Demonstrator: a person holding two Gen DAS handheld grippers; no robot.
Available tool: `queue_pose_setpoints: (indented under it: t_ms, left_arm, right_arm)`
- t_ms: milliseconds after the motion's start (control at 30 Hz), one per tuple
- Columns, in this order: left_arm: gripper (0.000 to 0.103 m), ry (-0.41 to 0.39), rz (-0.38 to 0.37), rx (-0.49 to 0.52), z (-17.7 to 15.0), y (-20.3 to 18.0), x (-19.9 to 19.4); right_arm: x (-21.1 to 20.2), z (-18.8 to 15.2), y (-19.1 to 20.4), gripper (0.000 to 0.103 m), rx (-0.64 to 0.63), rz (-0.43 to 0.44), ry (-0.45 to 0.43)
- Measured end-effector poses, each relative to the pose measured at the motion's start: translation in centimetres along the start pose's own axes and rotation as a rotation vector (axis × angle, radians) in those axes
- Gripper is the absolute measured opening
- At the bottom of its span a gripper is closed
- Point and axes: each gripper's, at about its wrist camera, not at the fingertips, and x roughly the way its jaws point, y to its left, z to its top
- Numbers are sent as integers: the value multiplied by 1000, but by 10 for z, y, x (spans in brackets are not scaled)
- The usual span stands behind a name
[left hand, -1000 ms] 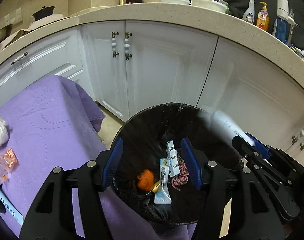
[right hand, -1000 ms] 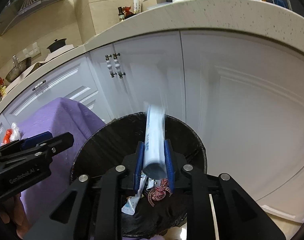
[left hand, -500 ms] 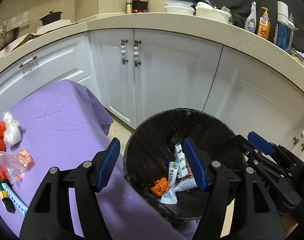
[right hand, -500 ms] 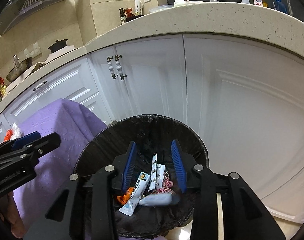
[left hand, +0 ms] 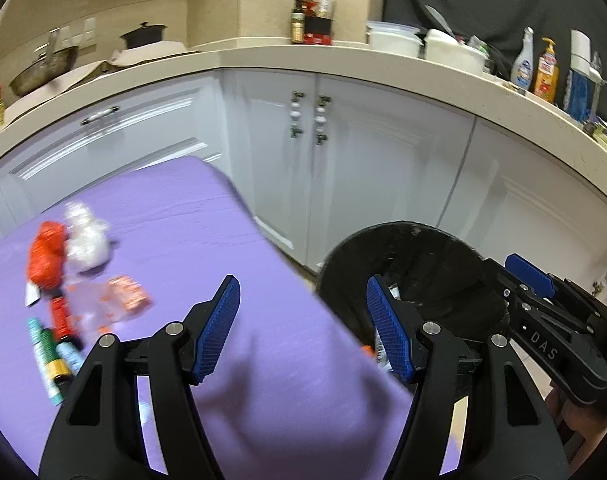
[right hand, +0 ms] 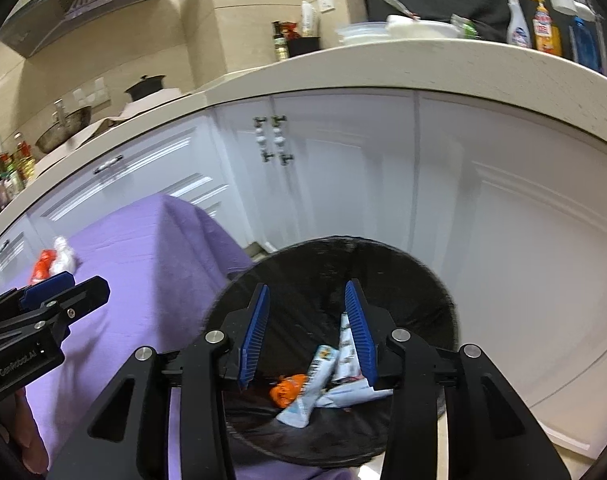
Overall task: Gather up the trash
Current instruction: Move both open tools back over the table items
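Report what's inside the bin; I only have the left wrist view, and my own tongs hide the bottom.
Observer: In the right wrist view, an orange wrapper and pale blue packets lie at the bottom of the black bin.
Operator: Confirm the right tongs are empty.
Observer: The right tongs have just been opening. Nothing is between them, and they hang above the bin's mouth.
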Motion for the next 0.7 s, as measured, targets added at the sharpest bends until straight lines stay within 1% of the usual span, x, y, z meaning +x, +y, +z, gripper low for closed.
queue_pose_setpoints:
  t_ms: [200, 500, 700]
  left_arm:
    - [64, -7, 70, -65, -14, 48, -31]
    - [65, -8, 216, -181, -45, 130, -77]
    - [65, 5, 305, -263, -68, 180, -100]
  right_arm:
    - [0, 0, 47, 40, -64, 88, 5]
    - [-2, -10, 125, 40, -171, 237, 33]
    - [-3, -20, 170, 40, -244, 307, 60]
